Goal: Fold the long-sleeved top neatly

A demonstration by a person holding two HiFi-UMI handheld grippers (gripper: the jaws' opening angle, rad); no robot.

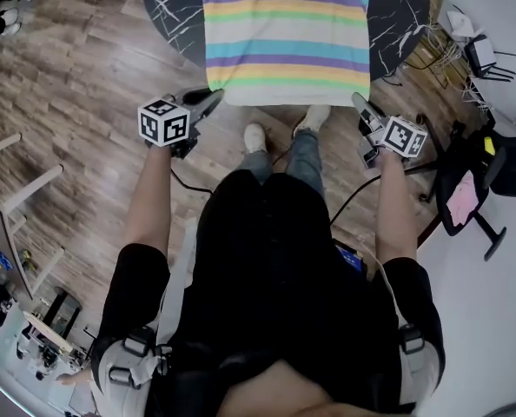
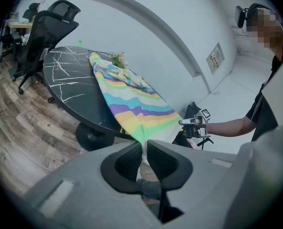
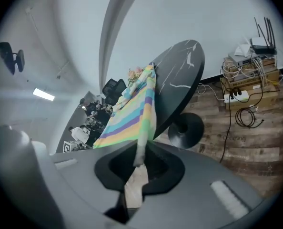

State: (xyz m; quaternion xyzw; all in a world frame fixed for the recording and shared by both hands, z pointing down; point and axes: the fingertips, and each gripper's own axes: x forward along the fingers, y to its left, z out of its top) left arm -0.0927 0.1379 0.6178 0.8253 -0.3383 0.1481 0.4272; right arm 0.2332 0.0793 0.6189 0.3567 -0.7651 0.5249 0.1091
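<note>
The long-sleeved top point(image 1: 284, 42), striped in pastel yellow, blue, purple and green, lies flat on a round black marble table point(image 1: 175, 7), and its hem hangs over the near edge. My left gripper point(image 1: 213, 96) is at the hem's left corner and my right gripper point(image 1: 359, 101) at its right corner. In the left gripper view the jaws point(image 2: 142, 151) are shut on the edge of the top point(image 2: 132, 99). In the right gripper view the jaws point(image 3: 140, 159) pinch a bunched strip of the top point(image 3: 132, 113). The sleeves are not visible.
A black office chair point(image 1: 475, 181) with something pink on it stands at the right. More office chairs point(image 2: 41, 27) stand beyond the table's far left. The table's pedestal point(image 3: 186, 130) rests on wood flooring. Cables and a power strip point(image 3: 241, 99) lie by the wall. The person's feet point(image 1: 256, 137) are near the table edge.
</note>
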